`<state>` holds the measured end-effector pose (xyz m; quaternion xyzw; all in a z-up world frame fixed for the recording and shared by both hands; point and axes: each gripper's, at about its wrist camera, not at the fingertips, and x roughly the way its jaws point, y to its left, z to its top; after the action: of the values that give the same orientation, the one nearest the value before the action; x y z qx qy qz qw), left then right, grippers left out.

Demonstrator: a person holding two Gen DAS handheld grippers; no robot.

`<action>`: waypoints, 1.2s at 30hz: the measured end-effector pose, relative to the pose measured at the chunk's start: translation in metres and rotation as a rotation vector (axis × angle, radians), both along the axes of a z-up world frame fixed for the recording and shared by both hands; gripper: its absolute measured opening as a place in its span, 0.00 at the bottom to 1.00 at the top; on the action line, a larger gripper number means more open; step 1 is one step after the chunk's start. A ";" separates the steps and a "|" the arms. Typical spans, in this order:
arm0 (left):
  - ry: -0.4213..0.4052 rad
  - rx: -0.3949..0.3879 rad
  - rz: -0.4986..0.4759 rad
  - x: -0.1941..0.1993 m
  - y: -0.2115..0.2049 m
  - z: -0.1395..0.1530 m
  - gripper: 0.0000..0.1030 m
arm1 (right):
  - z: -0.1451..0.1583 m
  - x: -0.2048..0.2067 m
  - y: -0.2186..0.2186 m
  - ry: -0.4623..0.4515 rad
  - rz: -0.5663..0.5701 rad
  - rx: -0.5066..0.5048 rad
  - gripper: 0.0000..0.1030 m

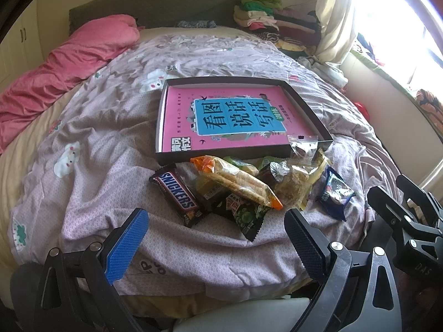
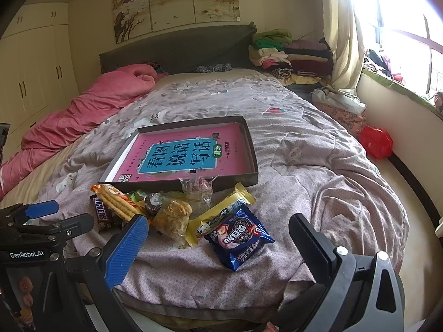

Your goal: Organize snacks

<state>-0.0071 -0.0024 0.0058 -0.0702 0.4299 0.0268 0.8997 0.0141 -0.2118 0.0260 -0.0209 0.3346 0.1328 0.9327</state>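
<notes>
Lilac quilted bedding [image 1: 221,63] covers a bed, and on it lies a shallow black tray [image 1: 310,105] with a pink book [image 1: 221,138] flat inside. Just in front of the tray's near edge sits a loose pile of wrapped snacks, none yet in the tray.

Both handheld grippers hover at the foot of the bed, short of the pile. The left gripper [image 1: 217,238] has its jaws spread wide with nothing between them; the right gripper [image 2: 218,249] is likewise wide apart and empty.

Counting what can be told apart: one Snickers bar [image 1: 178,195], one long orange-ended biscuit pack [image 1: 241,182], one dark green pouch [image 1: 246,213], one blue Oreo packet [image 2: 239,235], one yellow bar wrapper [image 2: 221,213], one clear bag of crumbly cake [image 2: 173,215], and one small clear packet [image 1: 303,145] leaning on the tray's rim. Others are buried; their number cannot be told.

The risks, as I judge them: the wrappers overlap, so closing on one may drag or lift its neighbour. The quilt is soft and rumpled, so jaws pressed low could pinch fabric. Slick film may slip out of a light grip.
</notes>
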 end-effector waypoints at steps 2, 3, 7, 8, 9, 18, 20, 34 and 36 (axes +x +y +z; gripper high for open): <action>0.003 -0.004 -0.001 0.000 0.001 -0.001 0.96 | 0.000 0.000 0.000 0.001 -0.001 0.001 0.99; 0.005 -0.006 -0.001 0.001 0.001 -0.002 0.96 | 0.000 0.001 0.000 0.003 -0.001 0.001 0.99; 0.018 -0.020 -0.003 0.004 0.005 -0.005 0.95 | -0.004 0.004 -0.003 0.021 -0.011 0.010 0.99; 0.023 -0.027 0.000 0.004 0.008 -0.006 0.96 | -0.004 0.005 -0.004 0.025 -0.016 0.012 0.99; 0.026 -0.031 0.000 0.005 0.009 -0.007 0.96 | -0.005 0.005 -0.005 0.030 -0.019 0.014 0.99; 0.067 -0.071 0.035 0.010 0.026 -0.017 0.96 | -0.010 0.011 -0.005 0.061 -0.023 0.013 0.99; 0.071 -0.076 0.039 0.010 0.028 -0.019 0.96 | -0.011 0.012 -0.006 0.067 -0.025 0.013 0.99; 0.062 -0.121 -0.019 0.026 0.016 -0.022 0.95 | -0.017 0.033 -0.014 0.088 -0.067 -0.005 0.99; 0.071 -0.133 -0.025 0.032 0.014 -0.025 0.95 | -0.019 0.039 -0.017 0.102 -0.070 -0.007 0.99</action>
<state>0.0248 0.0114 -0.0192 -0.1234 0.4634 -0.0106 0.8774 0.0529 -0.2285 0.0071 -0.0058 0.3827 0.0998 0.9184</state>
